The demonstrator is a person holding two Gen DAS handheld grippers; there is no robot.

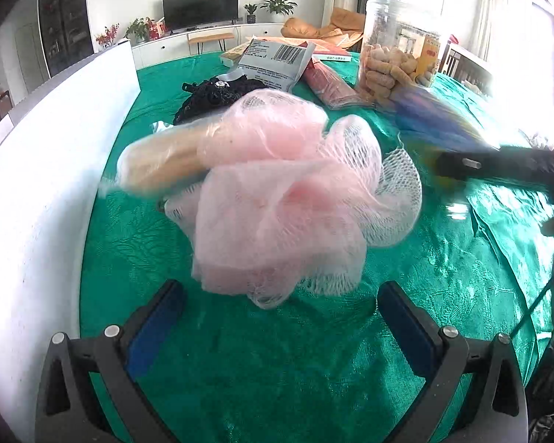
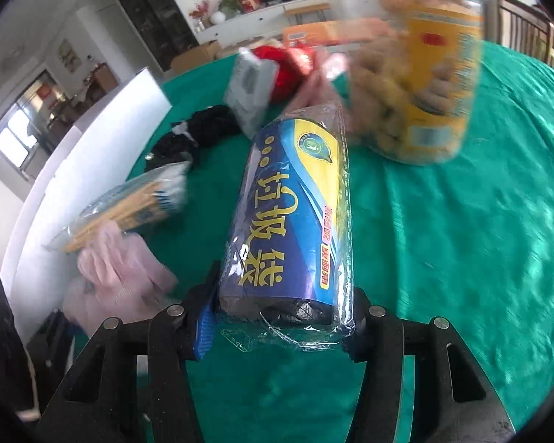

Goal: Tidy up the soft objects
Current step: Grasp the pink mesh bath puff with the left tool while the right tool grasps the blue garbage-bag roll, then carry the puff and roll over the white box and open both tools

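A pink mesh bath sponge (image 1: 277, 199) lies on the green tablecloth (image 1: 277, 369), partly over a clear-wrapped pack of yellow sticks (image 1: 158, 162). My left gripper (image 1: 280, 291) stands open just short of the sponge, with nothing between its blue pads. My right gripper (image 2: 280, 317) is shut on the near end of a roll of bin bags (image 2: 291, 214) with a blue and yellow label in clear wrap. The roll points away from the camera above the cloth. In the left wrist view the roll (image 1: 435, 118) is a blue blur at the right. The sponge (image 2: 118, 269) and the stick pack (image 2: 129, 210) lie to the left.
A clear jar of snacks (image 1: 395, 48) (image 2: 417, 74) stands behind the roll. A black lace item (image 1: 210, 96), a white barcode packet (image 1: 273, 62) and a red packet (image 1: 328, 85) lie further back. A white board (image 1: 55, 166) edges the table's left side.
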